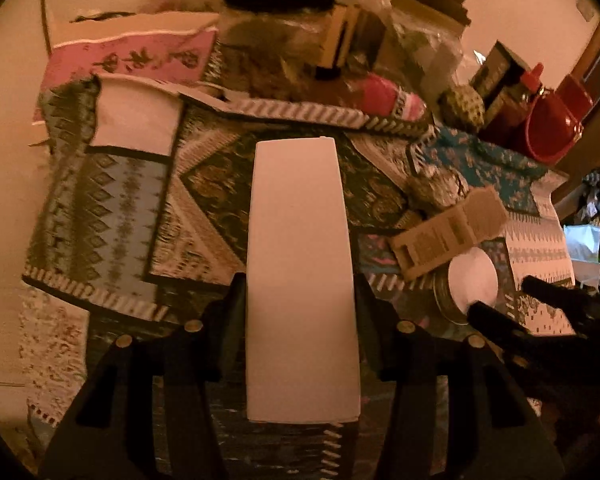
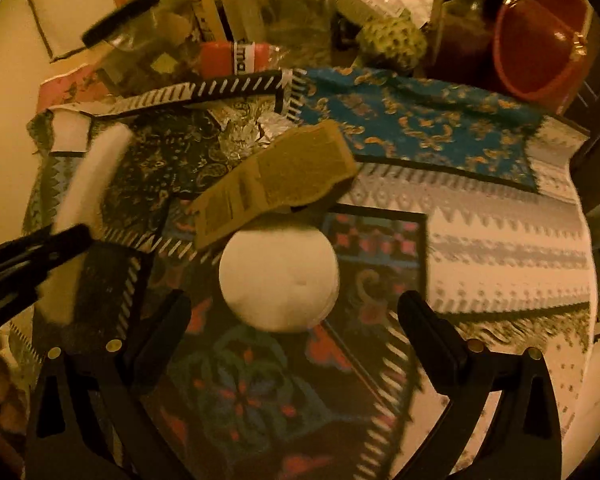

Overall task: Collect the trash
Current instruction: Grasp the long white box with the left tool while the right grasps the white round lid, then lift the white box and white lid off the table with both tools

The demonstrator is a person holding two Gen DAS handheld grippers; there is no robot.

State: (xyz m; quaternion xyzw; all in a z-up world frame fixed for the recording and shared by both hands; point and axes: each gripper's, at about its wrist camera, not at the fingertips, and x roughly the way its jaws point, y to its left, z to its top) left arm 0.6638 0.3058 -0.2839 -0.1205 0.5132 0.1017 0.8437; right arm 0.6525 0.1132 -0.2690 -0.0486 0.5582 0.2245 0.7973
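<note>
Left wrist view has the left gripper (image 1: 300, 304) clamped on a long white box (image 1: 302, 280) that fills the centre of the frame, both pads pressed flat against its sides, held above the patterned cloths (image 1: 100, 208). Over in the right wrist view the right gripper (image 2: 294, 320) is spread wide with nothing between its fingers, hanging right over a round white lid (image 2: 278, 276) sitting lower centre. A torn brown cardboard piece (image 2: 276, 180) lies just above it, its edge overlapping the lid's top. Crumpled foil (image 2: 240, 136) sits further up, toward the clutter at the back. My worry — the lid looks flat and low, so the fingers could just skid over it or pinch the cloth instead, and the cardboard resting on its edge might get dragged along or knock it sideways. Both tools are also crowded close together on the lower right of the left view, so a bump could jog the box loose.
</note>
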